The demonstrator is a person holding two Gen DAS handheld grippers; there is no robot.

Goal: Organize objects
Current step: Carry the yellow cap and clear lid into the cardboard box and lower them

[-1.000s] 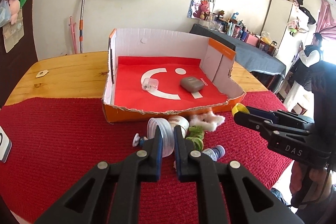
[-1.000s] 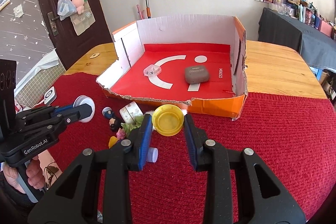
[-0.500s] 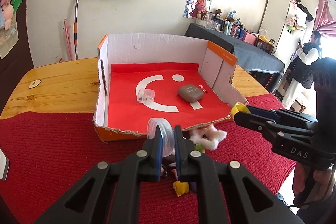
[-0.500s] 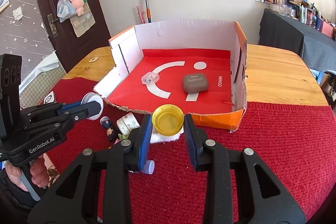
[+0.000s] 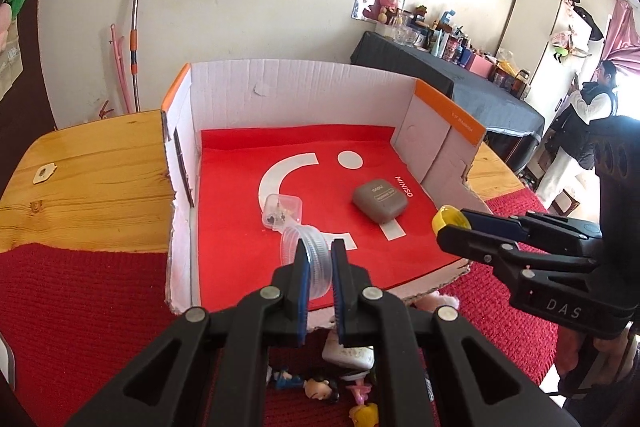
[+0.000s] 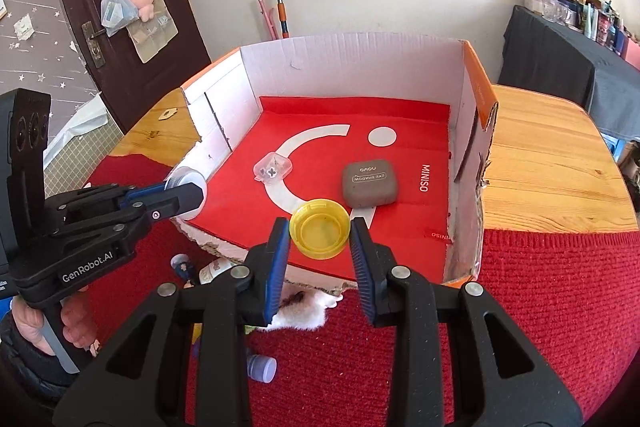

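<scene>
My left gripper (image 5: 319, 257) is shut on a clear plastic lid (image 5: 308, 251), held edge-on above the front of the open cardboard box (image 5: 296, 83). It also shows in the right wrist view (image 6: 182, 193) at the box's left front corner. My right gripper (image 6: 320, 231) is shut on a yellow cap (image 6: 319, 229), held over the box's red floor near the front edge. In the left wrist view the yellow cap (image 5: 447, 218) sits at the box's right front corner. Inside the box lie a grey eye-shadow case (image 6: 370, 182) and a small clear case (image 6: 273, 167).
Small toys lie on the red cloth (image 6: 560, 307) in front of the box: a white fluffy toy (image 6: 304, 311), little figures (image 5: 320, 385), a white roll (image 5: 348, 355), a small blue-capped bottle (image 6: 262, 367). A person (image 5: 576, 131) stands at the far right.
Both grippers have moved forward and up with their lids, from above the toys on the cloth to over the box's front edge. The box looks nearer in both views.
</scene>
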